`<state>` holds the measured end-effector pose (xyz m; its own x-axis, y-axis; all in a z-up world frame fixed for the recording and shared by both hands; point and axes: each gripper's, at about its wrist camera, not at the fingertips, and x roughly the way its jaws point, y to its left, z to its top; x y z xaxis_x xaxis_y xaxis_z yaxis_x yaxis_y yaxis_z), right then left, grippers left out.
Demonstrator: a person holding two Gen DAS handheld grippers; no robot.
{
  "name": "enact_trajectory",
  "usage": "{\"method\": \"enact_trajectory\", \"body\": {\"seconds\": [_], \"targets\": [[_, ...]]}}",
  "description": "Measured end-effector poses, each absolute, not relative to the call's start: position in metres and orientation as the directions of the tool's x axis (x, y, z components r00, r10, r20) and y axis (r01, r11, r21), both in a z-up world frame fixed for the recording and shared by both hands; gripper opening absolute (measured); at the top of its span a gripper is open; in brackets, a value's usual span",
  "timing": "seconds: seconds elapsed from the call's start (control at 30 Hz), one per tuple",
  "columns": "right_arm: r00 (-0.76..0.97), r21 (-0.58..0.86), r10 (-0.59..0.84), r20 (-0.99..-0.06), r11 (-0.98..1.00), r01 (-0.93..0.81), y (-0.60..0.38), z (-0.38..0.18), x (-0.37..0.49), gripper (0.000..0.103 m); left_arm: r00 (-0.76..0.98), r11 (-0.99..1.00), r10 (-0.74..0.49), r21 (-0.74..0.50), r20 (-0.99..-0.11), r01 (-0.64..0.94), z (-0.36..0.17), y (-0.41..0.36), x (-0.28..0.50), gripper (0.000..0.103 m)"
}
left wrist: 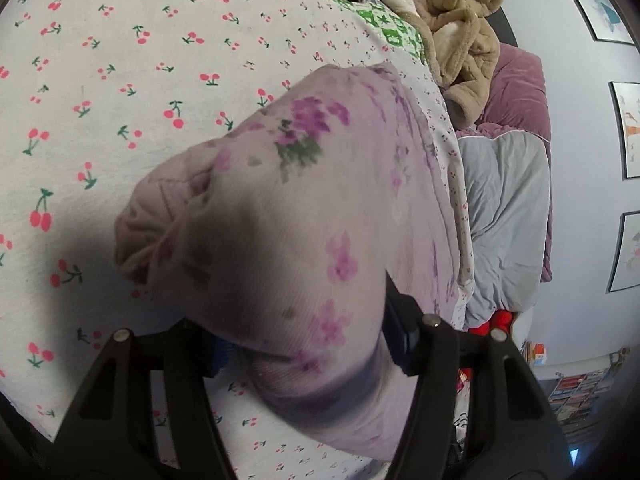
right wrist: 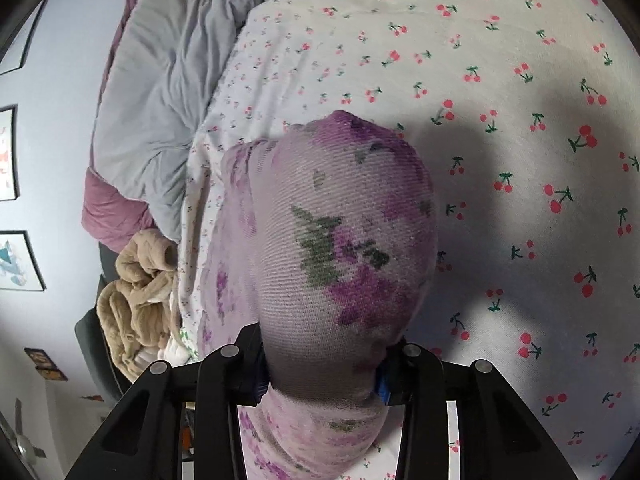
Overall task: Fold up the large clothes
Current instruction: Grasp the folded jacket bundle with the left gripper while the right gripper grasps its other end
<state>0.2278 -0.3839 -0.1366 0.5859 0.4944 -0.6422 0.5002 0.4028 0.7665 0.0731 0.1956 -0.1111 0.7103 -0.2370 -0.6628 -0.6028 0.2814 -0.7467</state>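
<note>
A pale lilac garment with purple flowers [left wrist: 304, 216] is bunched between the jaws of my left gripper [left wrist: 304, 352], which is shut on it and holds it above the bed. The same garment [right wrist: 340, 240] bulges over my right gripper [right wrist: 320, 384], which is also shut on it. The cloth hides both grippers' fingertips. Under it lies a white bed sheet with red cherries [left wrist: 120, 80], which also shows in the right wrist view [right wrist: 500, 80].
A grey and mauve quilt [left wrist: 504, 208] lies at the bed's edge, also in the right wrist view [right wrist: 160, 80]. A tan fleece garment [left wrist: 460, 32] is heaped beside it, seen again in the right wrist view [right wrist: 136, 300]. Framed pictures [left wrist: 628, 128] hang on the wall.
</note>
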Motion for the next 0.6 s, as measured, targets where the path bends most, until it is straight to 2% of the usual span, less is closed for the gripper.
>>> {"method": "enact_trajectory", "body": {"seconds": [0.03,0.17,0.23,0.4,0.6], "targets": [[0.58,0.762,0.494,-0.647,0.404,0.506,-0.384,-0.14,0.23,0.039,0.715,0.284,-0.238,-0.751,-0.658,-0.597,-0.111,0.197,0.075,0.062],[0.595,0.754,0.468,-0.653,0.474,0.455,-0.38,-0.125,0.231,0.031,0.714,0.347,-0.199,-0.73,-0.671,-0.589,-0.093,0.193,0.074,0.04],[0.611,0.74,0.442,-0.657,0.532,0.411,-0.375,-0.109,0.23,0.028,0.721,0.386,-0.174,-0.72,-0.67,-0.576,-0.079,0.191,0.075,0.036],[0.642,0.675,0.364,-0.674,0.656,0.337,-0.36,-0.08,0.23,0.025,0.741,0.485,-0.114,-0.688,-0.662,-0.541,-0.049,0.185,0.085,0.034],[0.645,0.66,0.339,-0.685,0.663,0.353,-0.356,-0.079,0.228,0.024,0.711,0.424,-0.182,-0.707,-0.68,-0.567,-0.065,0.201,0.101,0.035]]}}
